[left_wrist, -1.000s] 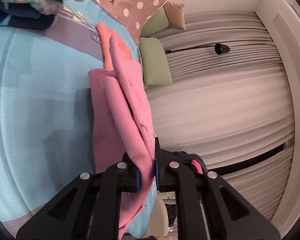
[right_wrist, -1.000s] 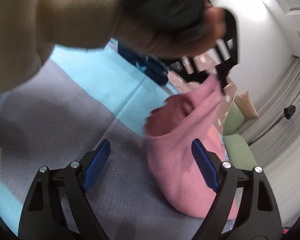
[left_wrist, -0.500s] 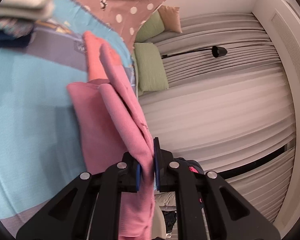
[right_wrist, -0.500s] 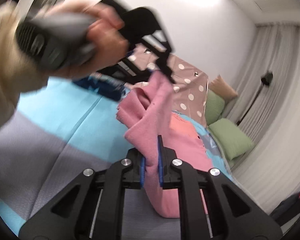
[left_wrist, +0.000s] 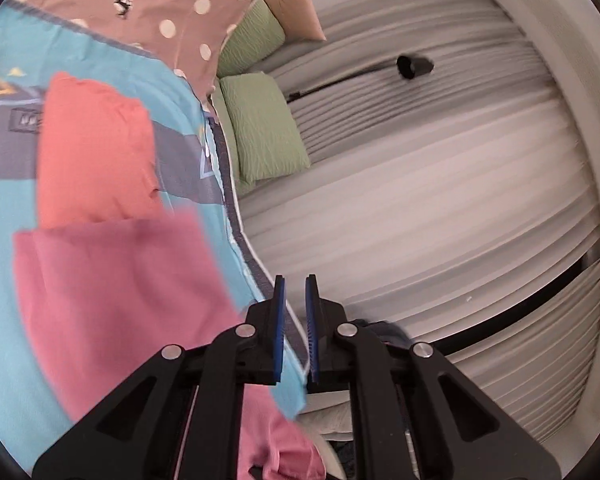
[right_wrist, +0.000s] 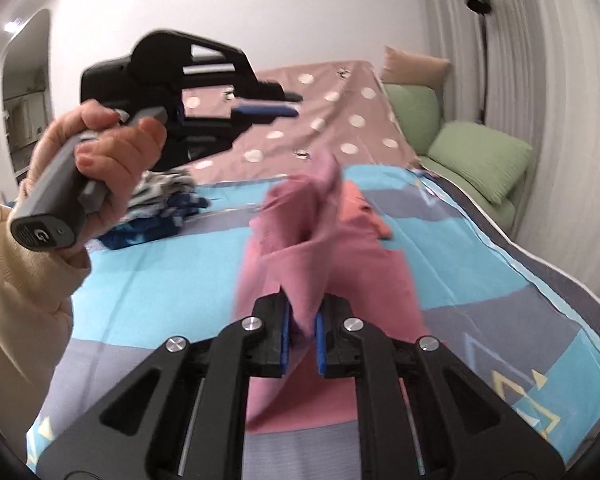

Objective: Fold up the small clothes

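My right tool (right_wrist: 302, 330) is clamped on the pink garment (right_wrist: 332, 264), which hangs forward over the bed (right_wrist: 500, 280), while my left tool (left_wrist: 295, 330), nearly together, holds nothing.

My left hand (right_wrist: 96, 172) is gripping a grey handle (right_wrist: 56, 204) whose round butt end, at nine o'clock in the right wrist view, is showing a single pale "G". On the bedspread (left_wrist: 4, 152), at nine o'clock in the left wrist view, a small grey patch (left_wrist: 26, 120) is carrying lettering too blurred to read.
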Available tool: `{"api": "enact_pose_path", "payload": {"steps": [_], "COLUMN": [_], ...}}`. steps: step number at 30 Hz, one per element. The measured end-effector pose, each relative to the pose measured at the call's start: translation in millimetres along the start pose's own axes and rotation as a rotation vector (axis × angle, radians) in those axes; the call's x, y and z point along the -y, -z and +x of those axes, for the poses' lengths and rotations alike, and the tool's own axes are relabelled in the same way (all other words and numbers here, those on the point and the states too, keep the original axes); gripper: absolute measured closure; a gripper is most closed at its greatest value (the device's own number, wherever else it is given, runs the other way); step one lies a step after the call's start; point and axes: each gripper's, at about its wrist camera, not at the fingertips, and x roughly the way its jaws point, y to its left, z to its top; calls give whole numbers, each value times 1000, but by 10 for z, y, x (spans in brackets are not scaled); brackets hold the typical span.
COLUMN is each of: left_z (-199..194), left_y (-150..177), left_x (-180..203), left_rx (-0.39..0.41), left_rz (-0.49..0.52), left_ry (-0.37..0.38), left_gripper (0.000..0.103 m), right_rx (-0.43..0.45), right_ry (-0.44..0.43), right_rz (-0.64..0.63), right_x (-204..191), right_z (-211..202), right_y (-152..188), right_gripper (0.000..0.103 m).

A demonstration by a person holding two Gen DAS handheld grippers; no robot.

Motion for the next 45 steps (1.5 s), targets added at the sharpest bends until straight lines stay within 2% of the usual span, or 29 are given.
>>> {"api": "enact_pose_path", "payload": {"steps": [3, 7, 8, 9, 12, 14, 15, 16, 17, 18, 19, 20, 22, 24, 26, 27, 29, 31, 33, 36, 40, 41, 42, 43, 45], "left_z": [206, 287, 272, 267, 232, 235, 225, 203, 191, 145, 121, 99, 36, 49, 85, 127, 212, 283, 327, 324, 273, 263, 254, 259, 250], "left_y": [37, 167, 236, 282, 475, 589, 646, 674, 679, 700, 712, 718, 780, 865, 977, 1056, 1198, 1328, 1412, 1421, 1417, 1423, 1428, 1420, 1437], "left_x": [-173, -525, -642, -711, -979, -1099, -1148, -1158, -1149, -1118, -1083, -1045, -911, -797, -726, -719, -728, -766, -842, -916, -992, -1006, -1014, -982, -986], "left_rx": [-31, -79, -92, -101, -140, -161, -164, -161, -154, -147, -147, -147, -161, -189, -236, -264, -312, -345, -362, -364, -367, -366, -364, -362, -356], "left_rz": [-20, -26, -31, -35, -63, -79, -84, -80, -75, -71, -68, -63, -30, 15, 49, 51, 62, 89, 89, 79, 59, 61, 60, 58, 48], "left_ry": [-21, -165, -202, -220, -266, -285, -289, -293, -290, -275, -258, -240, -199, -172, -155, -144, -123, -140, -158, -134, -95, -88, -86, -84, -76], "left_gripper": [94, 89, 84, 76, 62, 60, 60, 60, 60, 59, 57, 53, 53, 51, 51, 51, 51, 51, 51, 51, 51, 51, 51, 51, 51], "right_rx": [-84, -194, -220, -257, -310, -326, -330, -320, -301, -282, -257, -247, -267, -306, -390, -459, -545, -622, -684, -733, -764, -751, -730, -720, -679], "right_ry": [-15, -69, -88, -113, -177, -206, -213, -227, -244, -268, -312, -354, -422, -461, -544, -598, -688, -715, -713, -710, -694, -693, -696, -694, -682], "right_rz": [67, 230, 261, 290, 364, 378, 381, 381, 378, 370, 349, 336, 310, 253, 226, 254, 302, 343, 386, 401, 378, 376, 370, 359, 306], "right_x": [333, 752, 801, 856, 906, 927, 961, 1001, 1047, 1093, 1178, 1245, 1404, 1511, 1589, 1635, 1681, 1696, 1694, 1631, 1492, 1469, 1443, 1413, 1351], "right_z": [258, 514, 541, 599, 591, 537, 513, 447, 382, 304, 226, 181, 205, 325, 619, 879, 1307, 1703, 2059, 2352, 2533, 2528, 2538, 2528, 2447], "right_y": [152, 385, 463, 560, 773, 819, 806, 749, 677, 587, 440, 330, 160, -49, -221, -308, -387, -419, -392, -339, -315, -334, -359, -395, -484], "right_gripper": [94, 94, 93, 93, 90, 88, 83, 70, 62, 45, 37, 35, 25, 25, 25, 25, 25, 25, 25, 26, 29, 36, 78, 95, 95]}}
